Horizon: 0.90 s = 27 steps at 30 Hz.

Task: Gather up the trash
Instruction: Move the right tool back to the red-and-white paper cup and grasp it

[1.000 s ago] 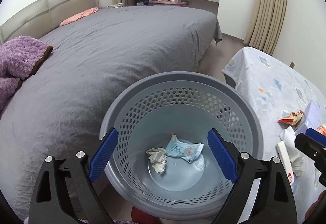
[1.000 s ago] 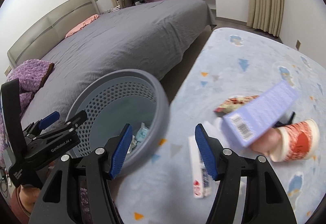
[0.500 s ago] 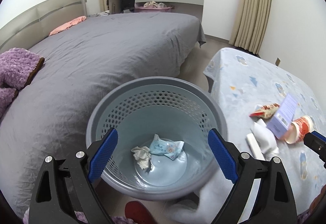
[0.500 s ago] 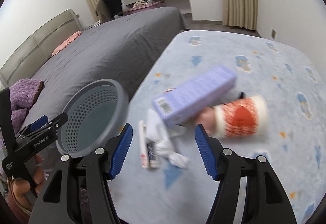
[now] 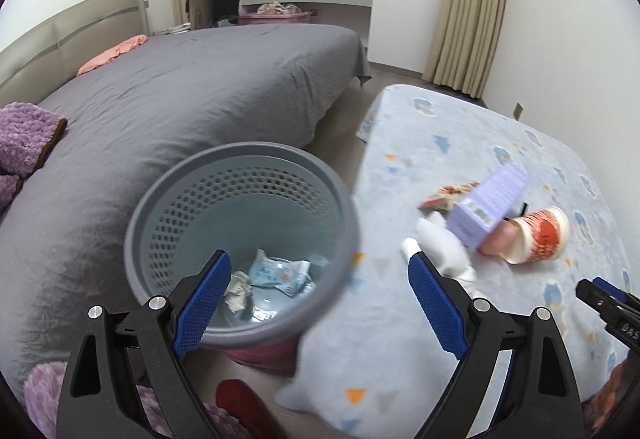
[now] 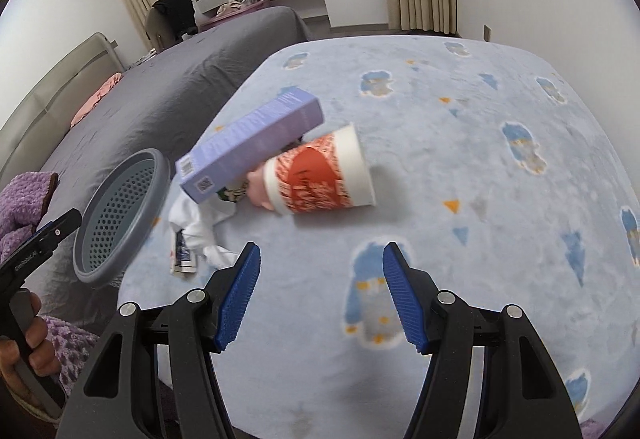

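Observation:
A grey perforated bin (image 5: 240, 239) (image 6: 120, 219) stands between the bed and a light blue patterned cover (image 6: 460, 159); a crumpled tissue (image 5: 238, 289) and a blue wrapper (image 5: 280, 273) lie in it. On the cover rest a purple box (image 6: 252, 145) (image 5: 490, 205), a red-and-white paper cup (image 6: 320, 175) (image 5: 540, 235) on its side, a white tissue (image 6: 200, 223) (image 5: 444, 247), a flat packet (image 6: 184, 259) and a snack wrapper (image 5: 448, 195). My left gripper (image 5: 318, 307) is open over the bin's near rim. My right gripper (image 6: 320, 295) hangs open and empty just short of the cup.
A large bed with a grey cover (image 5: 180, 99) fills the left side, with a purple knit blanket (image 5: 24, 143) on it. Something red (image 5: 240, 403) lies on the floor under the bin. Curtains and a window ledge stand at the far wall.
Both grippers have swung right. The bin has slid left in both views, and the box and cup now sit straight ahead of the right gripper. Neither jaw gap has changed.

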Motion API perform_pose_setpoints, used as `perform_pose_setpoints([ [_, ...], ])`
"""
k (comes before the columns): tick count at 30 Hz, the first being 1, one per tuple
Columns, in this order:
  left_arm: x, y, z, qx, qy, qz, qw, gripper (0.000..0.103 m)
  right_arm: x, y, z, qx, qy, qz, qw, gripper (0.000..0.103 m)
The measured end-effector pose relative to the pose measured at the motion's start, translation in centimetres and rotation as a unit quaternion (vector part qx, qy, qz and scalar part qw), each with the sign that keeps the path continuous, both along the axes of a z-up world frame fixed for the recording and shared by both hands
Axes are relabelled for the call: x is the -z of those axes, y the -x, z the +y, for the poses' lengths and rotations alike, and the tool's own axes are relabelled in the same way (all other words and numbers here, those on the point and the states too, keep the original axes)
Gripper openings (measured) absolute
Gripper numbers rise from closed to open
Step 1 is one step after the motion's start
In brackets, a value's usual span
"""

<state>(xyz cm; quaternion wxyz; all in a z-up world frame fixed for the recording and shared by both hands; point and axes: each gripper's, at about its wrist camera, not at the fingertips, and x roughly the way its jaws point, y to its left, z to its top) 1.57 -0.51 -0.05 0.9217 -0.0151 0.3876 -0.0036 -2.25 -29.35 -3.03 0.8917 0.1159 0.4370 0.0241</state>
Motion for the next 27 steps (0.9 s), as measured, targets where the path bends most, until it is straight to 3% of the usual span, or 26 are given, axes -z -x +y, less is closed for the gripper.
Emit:
perform_pose_setpoints([
  [7,1.0,0.0,-3.5,0.018,-0.008,0.011,0.9997,0.088,0.5,-1.2,-1.0,-0.011,-0.009,0.0,1.0,0.062],
  [11,1.3,-0.3,-4.6,0.022,-0.014,0.012,0.9996,0.088,0.6,-2.4,-0.6,-0.02,-0.002,-0.004,1.0,0.068],
  [19,2.5,-1.3,-5.1,0.023,-0.021,0.015,0.9994,0.088,1.1,-4.8,0.2,-0.025,0.005,-0.013,1.0,0.08],
  [27,3.6,-1.9,-4.7,0.023,-0.019,0.021,0.9993,0.088,1.9,-6.8,1.9,-0.03,0.042,-0.007,0.999,0.081],
])
